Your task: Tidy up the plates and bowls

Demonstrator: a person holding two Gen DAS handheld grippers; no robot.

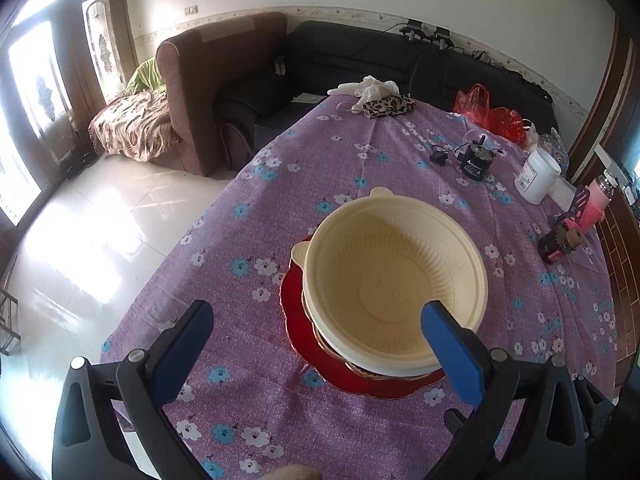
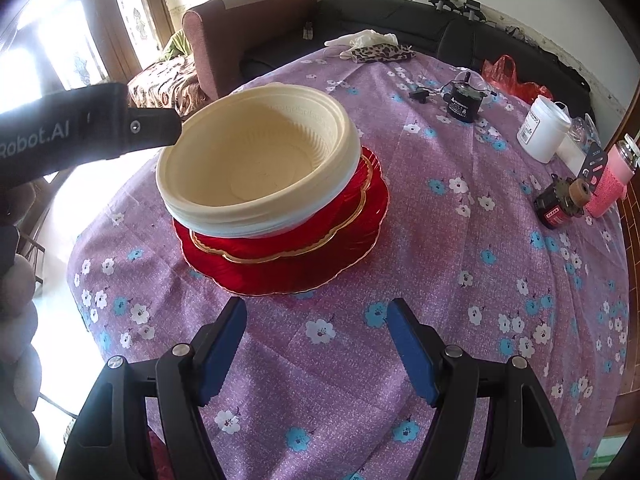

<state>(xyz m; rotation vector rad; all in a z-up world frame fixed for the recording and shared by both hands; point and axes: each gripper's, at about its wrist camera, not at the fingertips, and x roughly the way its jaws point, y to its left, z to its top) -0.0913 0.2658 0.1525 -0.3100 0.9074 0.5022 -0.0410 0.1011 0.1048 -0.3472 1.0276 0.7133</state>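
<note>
A cream plastic bowl tops a stack of nested bowls standing on red glass plates on the purple flowered tablecloth. My left gripper is open, its right finger over the bowl's near rim, its left finger out over the cloth. In the right wrist view the bowl stack sits on a gold-rimmed red plate over a larger red plate. My right gripper is open and empty, just short of the plates. The left gripper's body reaches the bowl's left rim.
At the table's right stand a white jar, a black motor with wires, a pink bottle and a small red-black device. Cloths and a red bag lie at the far edge. Sofas stand behind.
</note>
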